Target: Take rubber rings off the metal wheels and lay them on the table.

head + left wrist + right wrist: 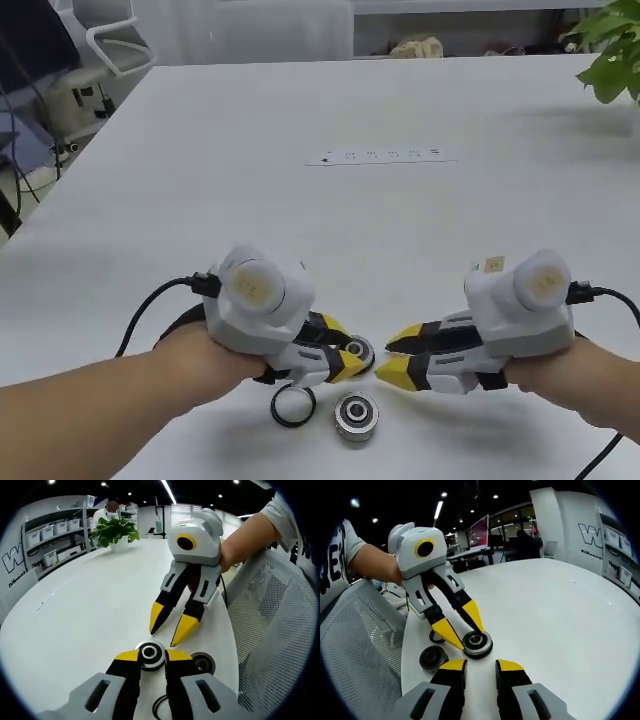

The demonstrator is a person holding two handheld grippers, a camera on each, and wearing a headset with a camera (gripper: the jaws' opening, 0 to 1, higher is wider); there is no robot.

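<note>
So the left gripper (151,657) is clamped on a small round metal wheel with a dark rim (477,644) down on the white table (400,220), the right gripper (481,666) faces it with its jaws apart and empty, and a second metal wheel (356,416) and a loose black rubber ring (293,405) lie just beside them.

Smooth, matt white counter (400,220). The left gripper (352,356) and right gripper (386,358) have glossy white plastic shells, black links and matt yellow tips. One metal wheel (362,350) wears dull black rubber; the second wheel (356,416) gleams silvery grey. A loose rubber ring (293,405) is matt black.
</note>
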